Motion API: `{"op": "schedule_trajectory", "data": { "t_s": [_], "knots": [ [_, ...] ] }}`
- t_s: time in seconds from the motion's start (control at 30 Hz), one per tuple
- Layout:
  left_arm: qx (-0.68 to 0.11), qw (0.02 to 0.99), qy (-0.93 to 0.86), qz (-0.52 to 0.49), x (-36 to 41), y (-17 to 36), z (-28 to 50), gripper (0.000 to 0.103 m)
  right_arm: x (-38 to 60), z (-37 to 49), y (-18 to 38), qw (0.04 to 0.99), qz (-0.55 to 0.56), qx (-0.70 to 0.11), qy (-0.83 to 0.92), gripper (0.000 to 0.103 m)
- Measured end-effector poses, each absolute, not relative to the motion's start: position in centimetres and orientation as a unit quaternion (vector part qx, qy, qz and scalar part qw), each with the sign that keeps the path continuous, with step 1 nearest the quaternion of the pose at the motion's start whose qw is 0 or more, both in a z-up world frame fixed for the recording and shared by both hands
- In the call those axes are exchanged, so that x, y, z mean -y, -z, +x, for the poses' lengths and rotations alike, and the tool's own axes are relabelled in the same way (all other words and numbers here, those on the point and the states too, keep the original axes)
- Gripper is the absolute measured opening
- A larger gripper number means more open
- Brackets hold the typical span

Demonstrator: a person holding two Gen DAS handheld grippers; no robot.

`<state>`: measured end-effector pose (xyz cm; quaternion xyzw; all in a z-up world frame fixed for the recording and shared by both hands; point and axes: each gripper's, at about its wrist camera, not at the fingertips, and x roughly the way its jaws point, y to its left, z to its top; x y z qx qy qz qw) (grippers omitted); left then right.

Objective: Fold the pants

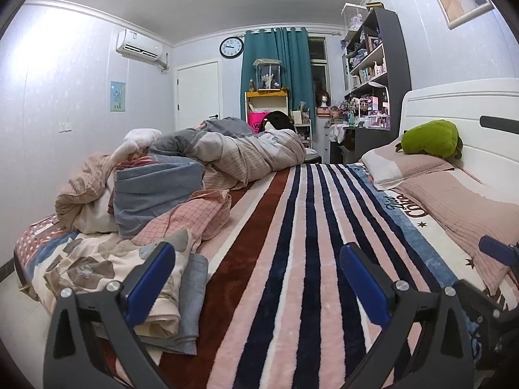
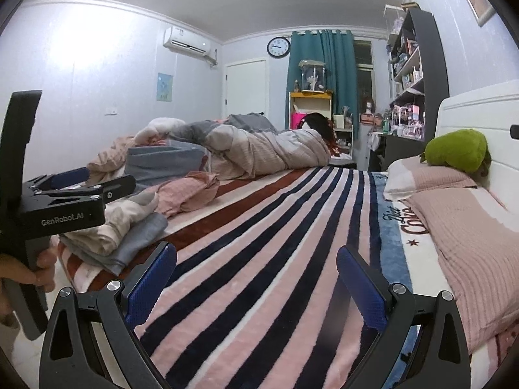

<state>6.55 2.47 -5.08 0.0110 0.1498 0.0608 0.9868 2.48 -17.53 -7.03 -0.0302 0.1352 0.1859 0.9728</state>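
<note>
Both grippers hover low over a striped blanket (image 1: 292,243) on a bed. My left gripper (image 1: 256,275) is open and empty. A stack of folded clothes lies at its left finger: a patterned cream piece (image 1: 107,269) on a grey-blue piece (image 1: 194,295). The same stack (image 2: 129,230) shows in the right wrist view, beside the left gripper's body (image 2: 68,194). My right gripper (image 2: 256,278) is open and empty over the bare stripes. I cannot tell which piece is the pants.
A pile of clothes and bedding (image 1: 155,188) fills the bed's left side, with a rolled duvet (image 1: 253,152) behind. Pink pillows (image 1: 454,194) and a green plush (image 1: 428,139) lie by the white headboard (image 1: 470,103) on the right. Shelves (image 1: 373,74) stand beyond.
</note>
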Motion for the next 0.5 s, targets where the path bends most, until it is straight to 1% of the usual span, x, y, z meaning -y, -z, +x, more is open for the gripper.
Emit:
{"op": "schedule_trajectory", "data": {
  "t_s": [0.17, 0.5],
  "knots": [
    [-0.145, 0.987, -0.065, 0.005, -2.6, 5.3, 5.9, 0.101, 18.1, 1.9, 6.8, 0.977, -0.023, -0.117, -0.177, 0.098],
    [-0.147, 0.987, -0.065, 0.006, -2.6, 5.6, 5.4, 0.101, 17.9, 1.6, 6.8, 0.978, -0.035, -0.113, -0.172, 0.098]
  ]
}}
